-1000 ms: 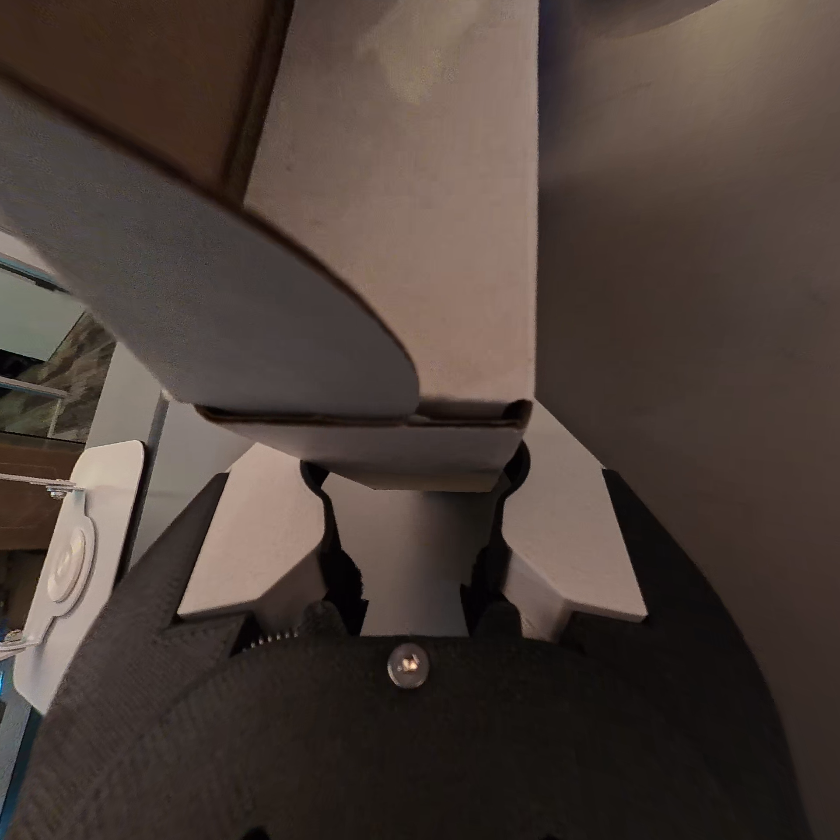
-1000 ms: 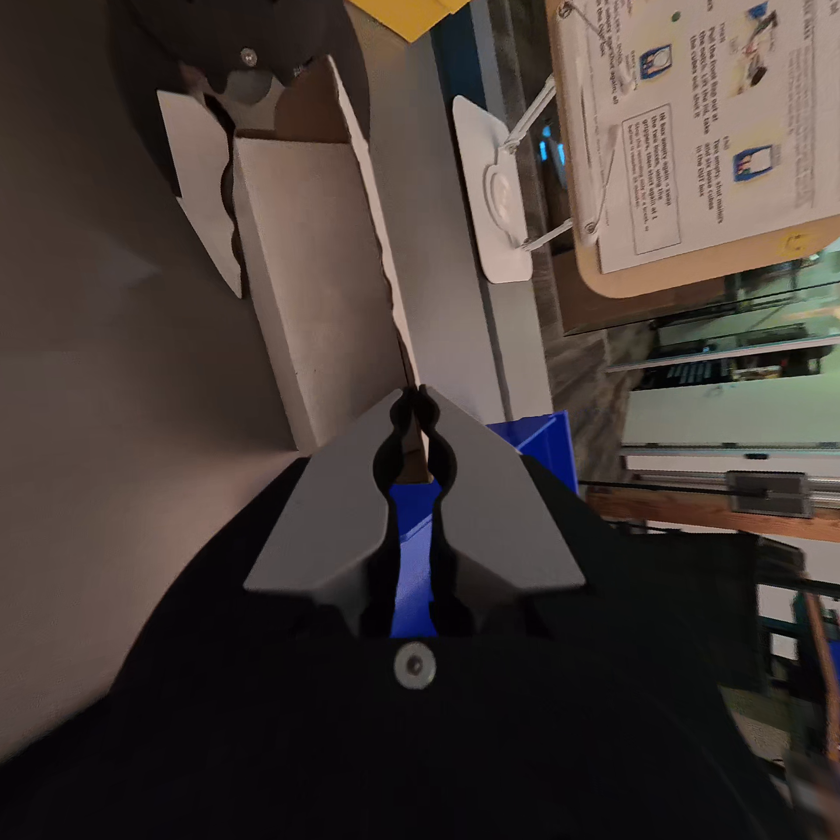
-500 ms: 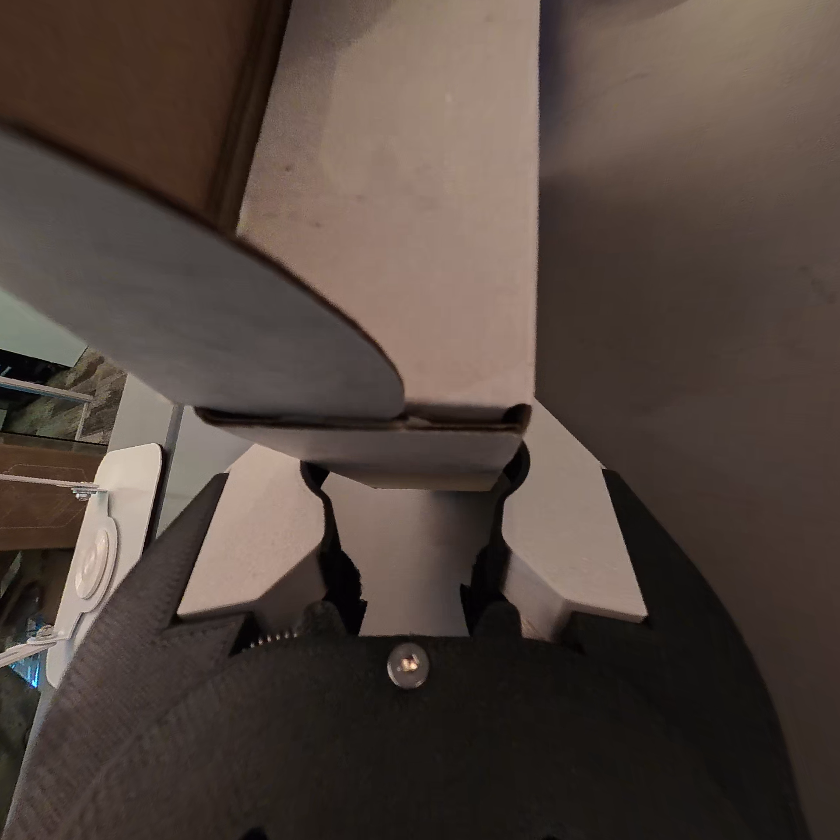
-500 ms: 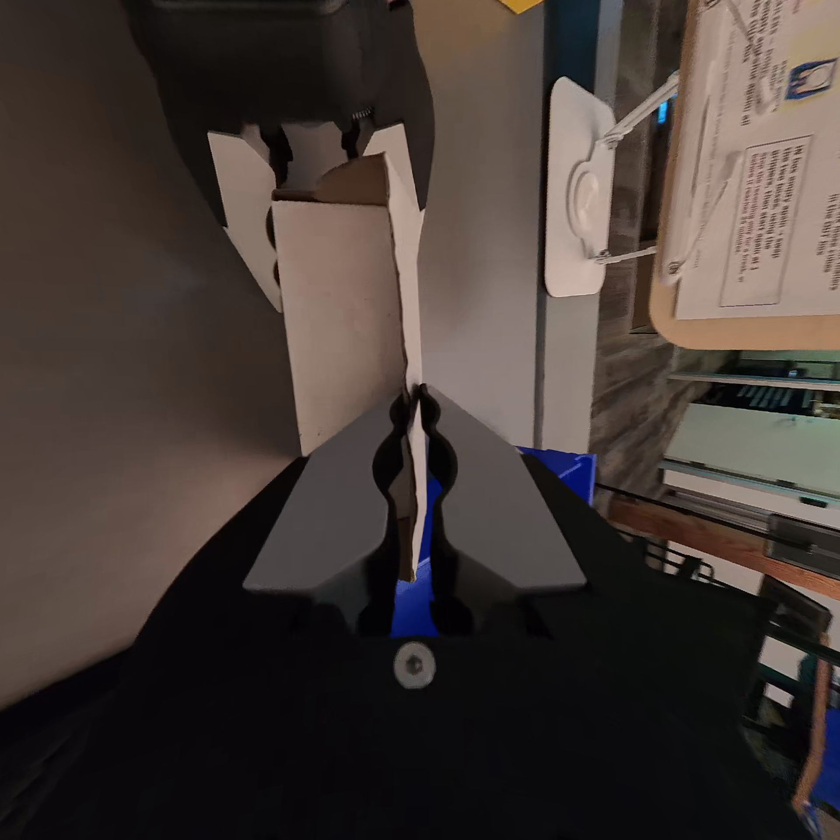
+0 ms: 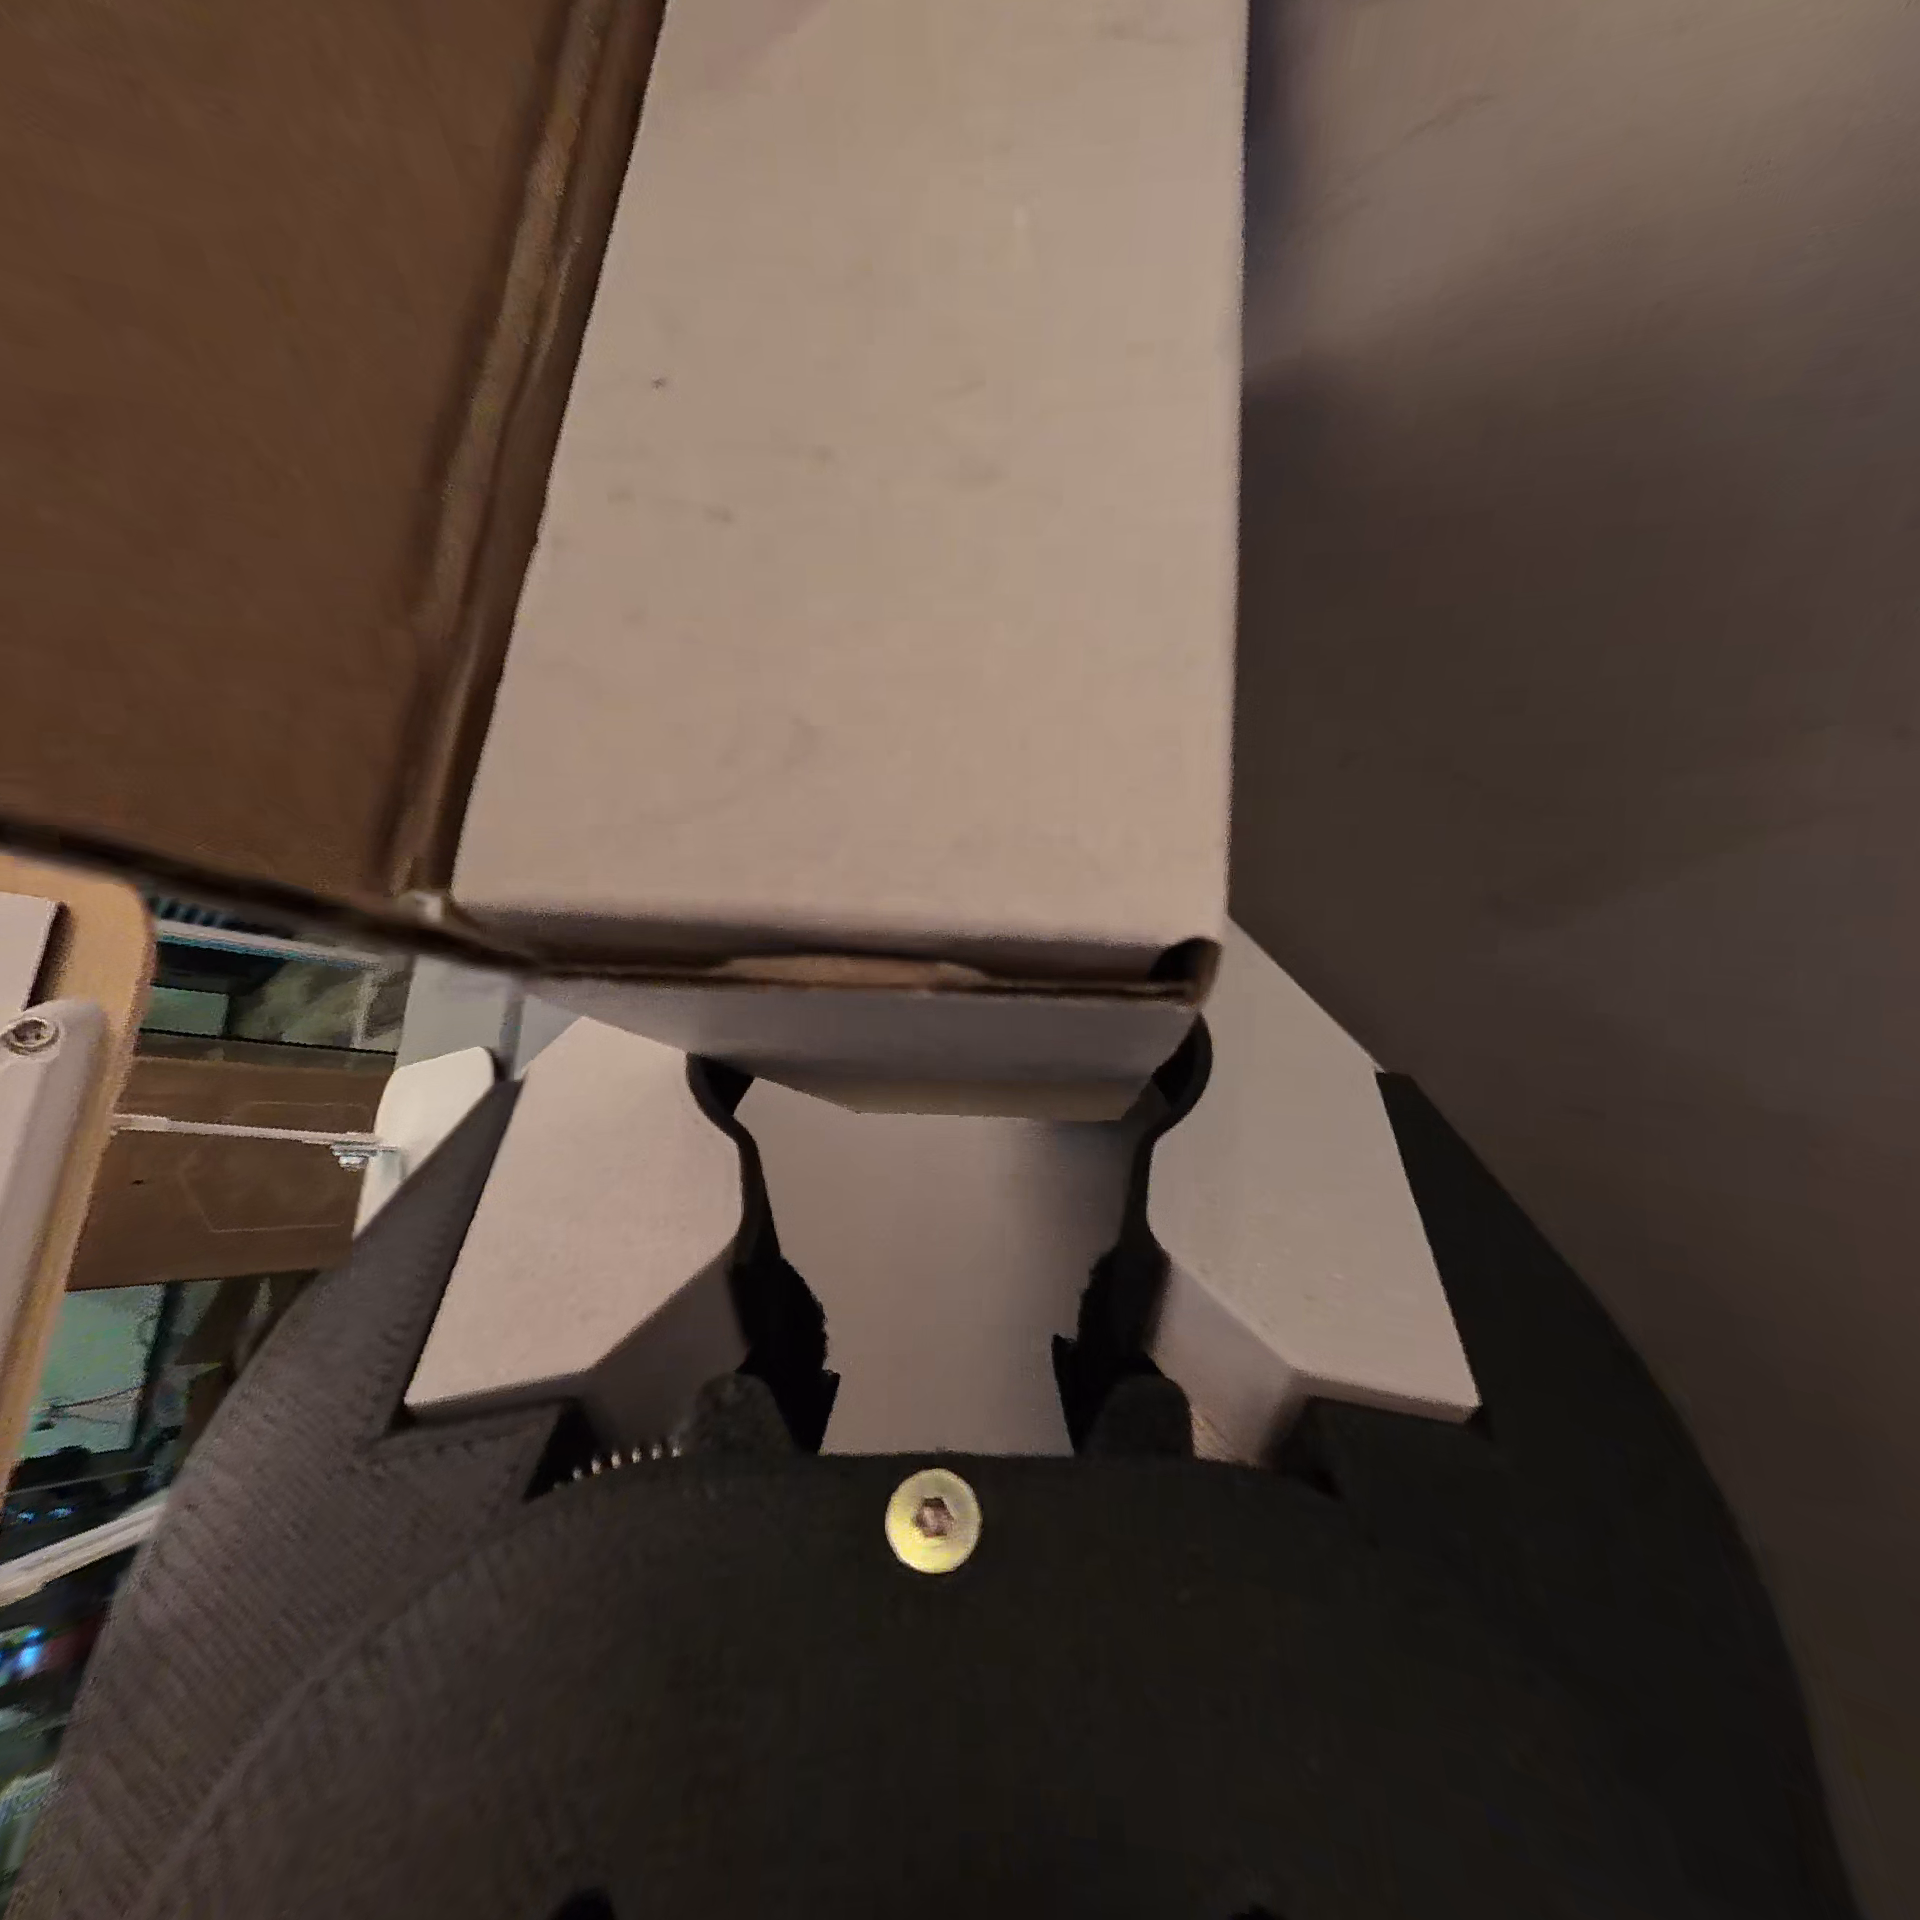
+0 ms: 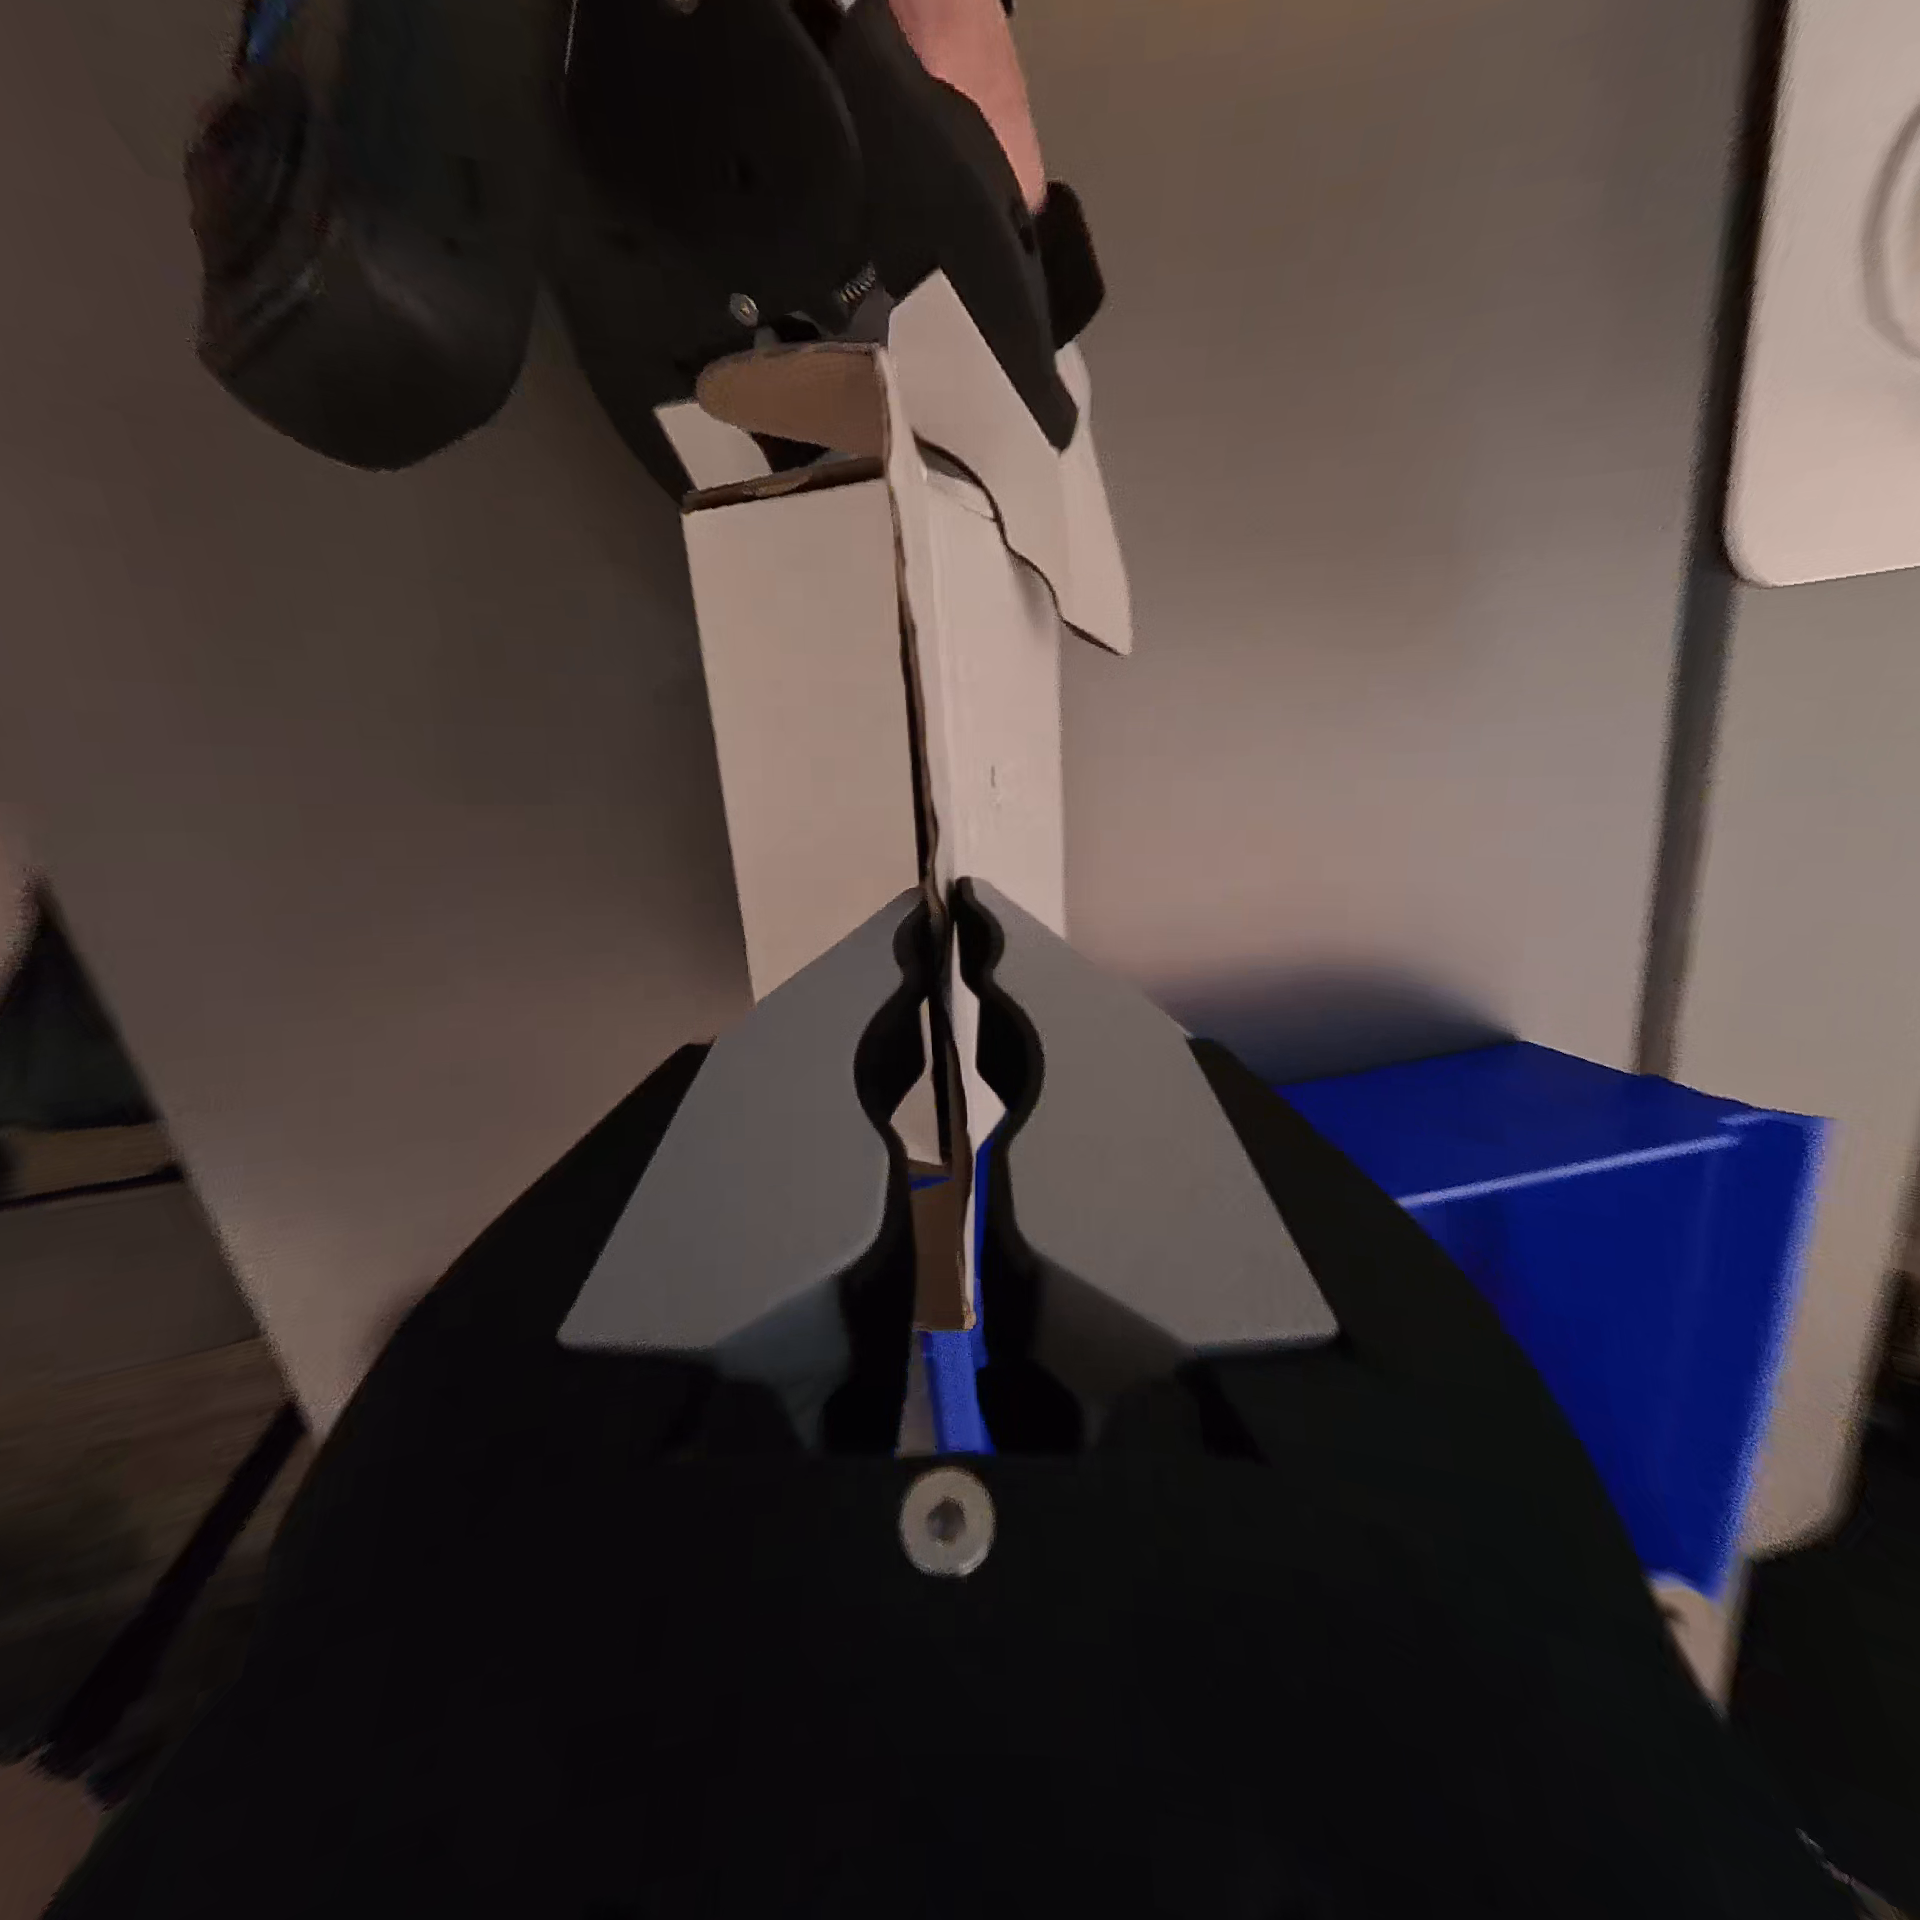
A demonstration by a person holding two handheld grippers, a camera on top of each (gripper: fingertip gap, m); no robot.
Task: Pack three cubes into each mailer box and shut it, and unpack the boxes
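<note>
Landmark: the white mailer box (image 6: 831,727), held in the air between the two claws, long axis running from one claw to the other.

Right claw (image 6: 948,902): nearest in its own view, jaws nearly closed, pinching a thin cardboard panel of the box, its lid (image 6: 987,748), edge-on. Brown inner face of the panel shows between the fingers. Just below and right of the box's near end sits a blue bin (image 6: 1558,1247) on the grey counter (image 6: 364,727).

Left claw (image 5: 951,1049): at the box's far end in the right wrist view, jaws part-spread around the end wall. In its own view the box end (image 5: 883,1018) sits squarely between the fingertips, touching both. Brown lid underside (image 5: 260,416) hangs open left of the box body. End flaps stick out at that far end by the left claw.

No cubes visible; box interior can't be seen from either view.

Judgement: step looks like swinging the lid about its hinge, opening or shutting, can't tell which. To do it well:
- left claw holds the box body fixed, no twisting;
- right claw sweeps the panel in an arc about the hinge line, not pulling straight, or the thin card creases or slips out;
- keep the box level so any contents don't slide;
- if closing, the end flaps need tucking inside the walls first.
</note>
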